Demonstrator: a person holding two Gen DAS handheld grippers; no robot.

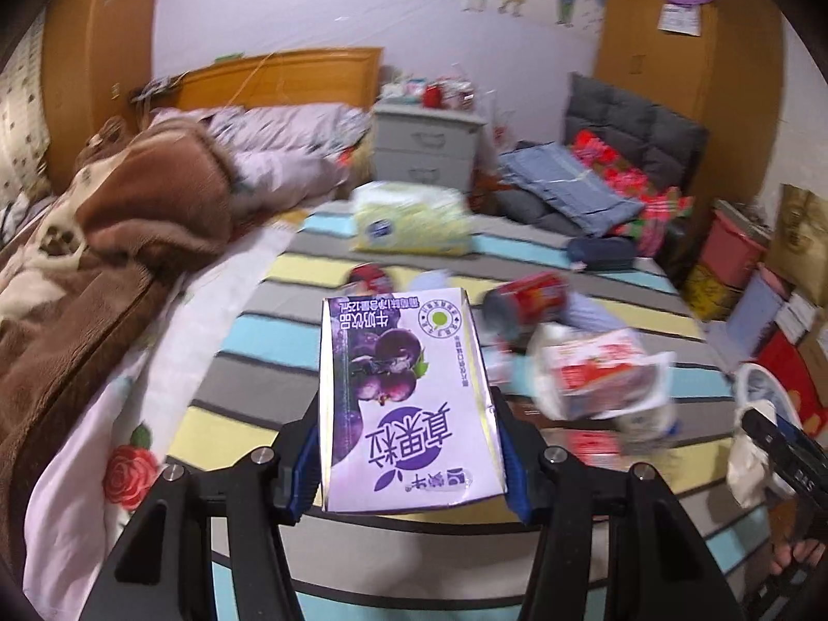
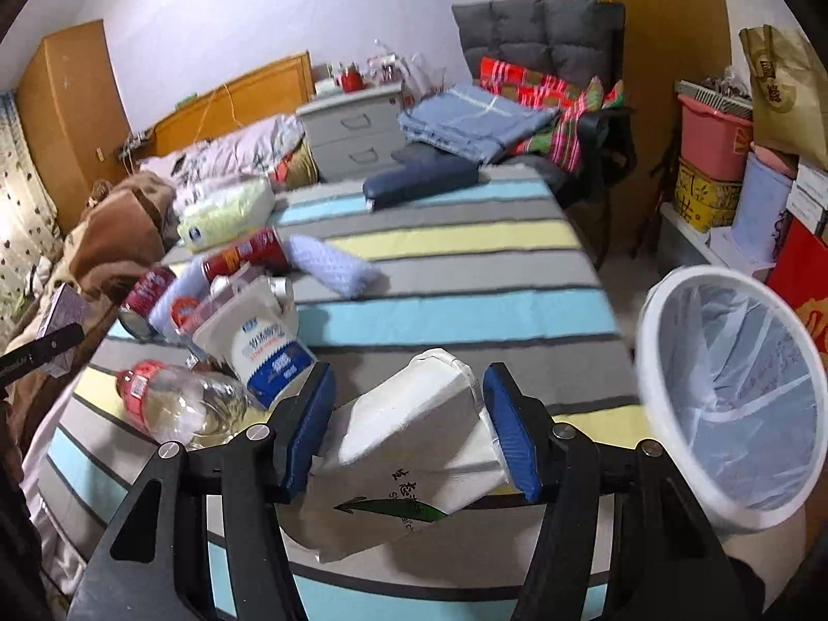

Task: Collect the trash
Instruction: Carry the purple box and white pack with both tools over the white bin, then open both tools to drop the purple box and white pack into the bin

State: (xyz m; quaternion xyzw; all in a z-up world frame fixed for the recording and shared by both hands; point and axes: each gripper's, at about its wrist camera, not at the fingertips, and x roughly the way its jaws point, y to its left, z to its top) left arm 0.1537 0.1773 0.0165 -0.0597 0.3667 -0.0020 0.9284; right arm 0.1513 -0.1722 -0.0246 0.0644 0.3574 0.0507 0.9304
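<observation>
My left gripper (image 1: pixel 409 440) is shut on a purple milk carton (image 1: pixel 409 393), which stands upright between the blue pads above the striped bed cover (image 1: pixel 290 341). My right gripper (image 2: pixel 409 398) is shut on a crumpled white paper pack (image 2: pixel 414 445) with a green arrow printed on it. To its right stands a white bin (image 2: pixel 647 362) with a clear liner, its mouth tilted toward me. On the cover lie a red can (image 2: pixel 248 253), a second red can (image 2: pixel 150 295), a clear plastic bottle (image 2: pixel 176 403) and a white pouch (image 2: pixel 264 341).
A yellow-green tissue pack (image 2: pixel 222 212), a pale blue cloth (image 2: pixel 336 264) and a dark blue case (image 2: pixel 419 181) lie farther back on the bed. A brown blanket (image 1: pixel 103 259) is heaped on the left. A grey nightstand (image 2: pixel 352 134), a chair with folded cloths (image 2: pixel 517 103) and stacked boxes (image 2: pixel 714 165) stand behind and to the right.
</observation>
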